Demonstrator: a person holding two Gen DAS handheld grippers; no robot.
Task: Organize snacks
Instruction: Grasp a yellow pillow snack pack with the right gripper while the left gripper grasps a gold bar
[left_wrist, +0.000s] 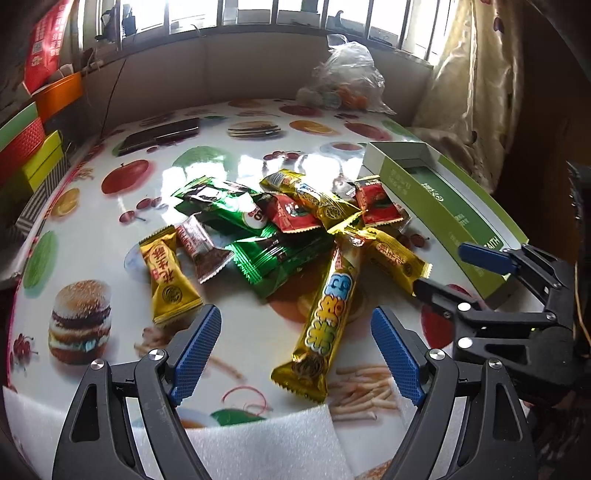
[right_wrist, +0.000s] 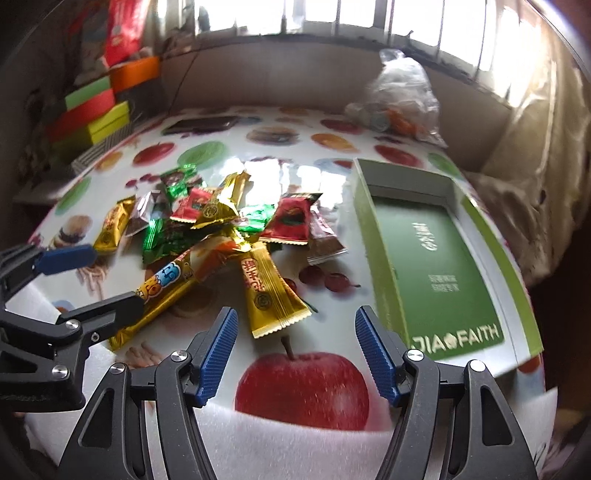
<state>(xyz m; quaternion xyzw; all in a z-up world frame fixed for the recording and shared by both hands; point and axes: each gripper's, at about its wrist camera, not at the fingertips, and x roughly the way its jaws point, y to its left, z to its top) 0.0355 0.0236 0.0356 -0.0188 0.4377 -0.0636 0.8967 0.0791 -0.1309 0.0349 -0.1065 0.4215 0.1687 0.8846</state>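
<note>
Left gripper (left_wrist: 295, 354): jaws spread wide, holding nothing, above the near table edge.
Right gripper (right_wrist: 293, 354): jaws wide apart, holding nothing, over a printed apple.
Long gold bar (left_wrist: 323, 325): nearest left gripper, lying flat, far end under the pile.
Snack pile (left_wrist: 266, 225): gold, green, red wrappers heaped mid-table (left_wrist: 207, 155).
Green box (right_wrist: 436, 258): open, just right of the pile.
Plastic bag (left_wrist: 347, 77): far table edge.

"JIA FAITH" in white on the green box (right_wrist: 436, 258), "AITH" visible on it from the left wrist view
</note>
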